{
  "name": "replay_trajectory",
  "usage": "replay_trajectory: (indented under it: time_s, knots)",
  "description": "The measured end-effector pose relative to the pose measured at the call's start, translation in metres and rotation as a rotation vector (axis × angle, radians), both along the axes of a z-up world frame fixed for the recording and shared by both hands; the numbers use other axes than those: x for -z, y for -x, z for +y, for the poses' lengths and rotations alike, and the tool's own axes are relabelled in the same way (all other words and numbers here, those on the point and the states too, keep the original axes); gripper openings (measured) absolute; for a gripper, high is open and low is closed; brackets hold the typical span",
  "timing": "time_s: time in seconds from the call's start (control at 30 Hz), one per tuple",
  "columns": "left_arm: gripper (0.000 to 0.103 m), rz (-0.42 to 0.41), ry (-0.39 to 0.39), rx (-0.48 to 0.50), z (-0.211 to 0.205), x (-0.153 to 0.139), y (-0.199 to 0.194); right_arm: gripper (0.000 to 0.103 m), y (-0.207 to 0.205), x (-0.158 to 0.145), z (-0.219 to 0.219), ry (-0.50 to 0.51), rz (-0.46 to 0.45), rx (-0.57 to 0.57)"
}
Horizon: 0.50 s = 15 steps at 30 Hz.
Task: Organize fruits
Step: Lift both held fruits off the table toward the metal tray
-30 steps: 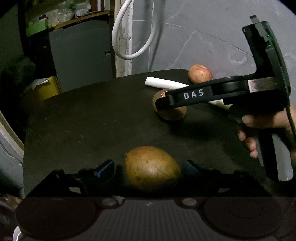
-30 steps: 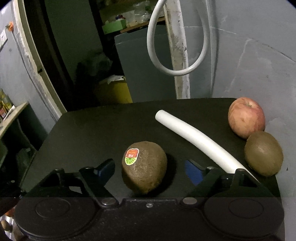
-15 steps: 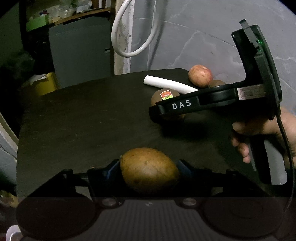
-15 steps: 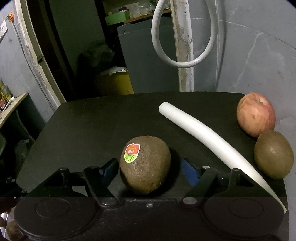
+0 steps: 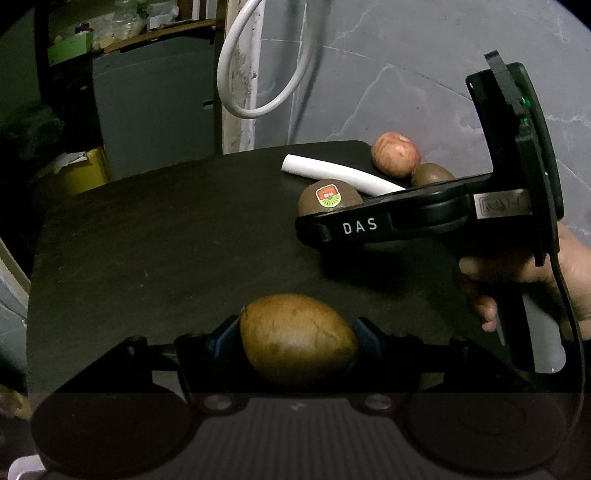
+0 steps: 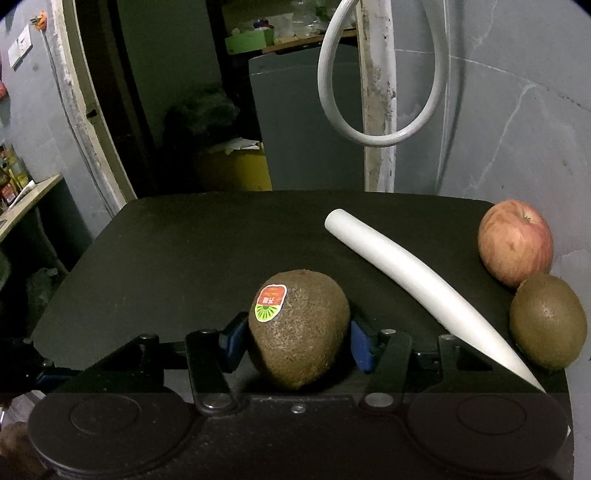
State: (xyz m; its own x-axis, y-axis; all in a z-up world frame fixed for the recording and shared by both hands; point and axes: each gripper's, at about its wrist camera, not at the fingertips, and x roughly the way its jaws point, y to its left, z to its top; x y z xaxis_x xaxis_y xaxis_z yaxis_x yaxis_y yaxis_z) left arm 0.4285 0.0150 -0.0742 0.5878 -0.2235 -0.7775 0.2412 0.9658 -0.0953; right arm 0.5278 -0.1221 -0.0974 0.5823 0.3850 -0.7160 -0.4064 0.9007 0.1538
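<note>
The left gripper (image 5: 297, 332) is clamped on a smooth brown fruit (image 5: 298, 345); the right gripper (image 6: 295, 334) is pinched on a stickered kiwi (image 6: 299, 328). Right of those jaws lies a white tube (image 6: 417, 284), then a second kiwi (image 6: 548, 321) touching an apple (image 6: 515, 242) beyond it.

I see a dim room with a grey, cracked wall (image 6: 509, 122) filling the upper right of the frame. A peeling white post (image 6: 376, 110) stands at top centre, with a looped white hose (image 6: 334, 110) hanging in front of it. Behind the dark surface (image 6: 207, 236) I make out a grey cabinet (image 6: 295, 125), a yellow bin (image 6: 236, 168) and a cluttered shelf (image 6: 255, 33). A doorframe (image 6: 79, 122) runs down the left side
</note>
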Motion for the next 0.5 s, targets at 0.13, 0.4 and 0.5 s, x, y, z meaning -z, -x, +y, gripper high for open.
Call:
replay_trajectory:
  time_s: [0.13, 0.4, 0.5]
  knots:
    - [0.070, 0.001, -0.003, 0.005, 0.000, -0.001, -0.001, 0.057, 0.004, 0.001, -0.003, -0.006, -0.002, 0.006]
    - [0.070, -0.006, -0.028, 0.016, -0.004, -0.001, 0.000, 0.056, 0.014, 0.001, -0.008, -0.021, -0.003, 0.031]
    - [0.070, -0.007, -0.051, 0.022, -0.007, -0.002, 0.001, 0.056, 0.018, 0.000, -0.012, -0.030, 0.000, 0.047]
